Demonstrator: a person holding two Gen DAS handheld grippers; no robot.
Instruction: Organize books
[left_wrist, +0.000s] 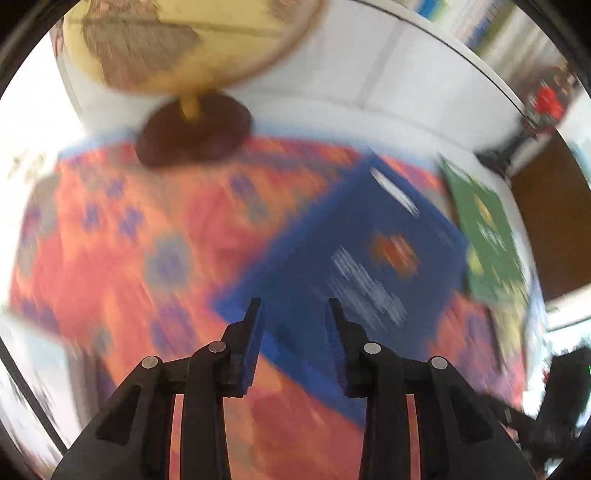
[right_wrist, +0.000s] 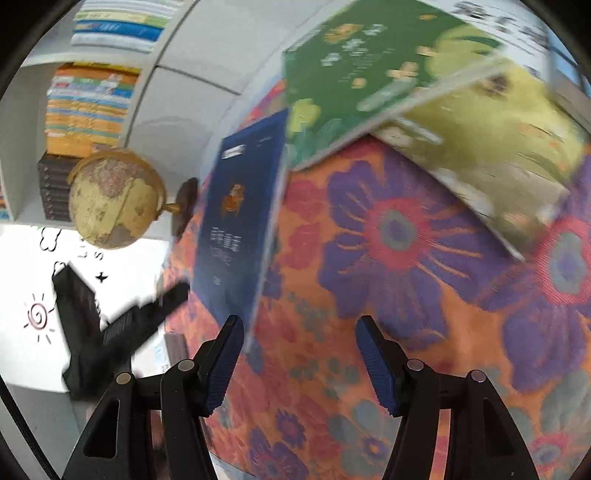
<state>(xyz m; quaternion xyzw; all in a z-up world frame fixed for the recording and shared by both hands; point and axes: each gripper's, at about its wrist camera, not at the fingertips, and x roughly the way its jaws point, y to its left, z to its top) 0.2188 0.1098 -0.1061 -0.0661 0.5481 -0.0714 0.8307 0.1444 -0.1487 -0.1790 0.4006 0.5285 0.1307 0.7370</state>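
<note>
While hovering over blue book (left_wrist: 354, 236), left claw (left_wrist: 294, 306) parted narrowly, nothing pinched; right claw (right_wrist: 299, 325) spread wide, empty, near blue book's lower corner. Blue book flat on floral desk (left_wrist: 122, 236), just right of globe (left_wrist: 173, 40); green book (left_wrist: 484, 229) beyond. Risk: narrow gap skidding off cover, shoving book toward globe base. Heavy blur, titles unreadable.

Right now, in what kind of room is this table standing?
Probably a classroom or a children's reading room: a globe stands on the flowered tablecloth, stacked books fill white shelves, and doodles of a sun and clouds mark a white surface.
</note>
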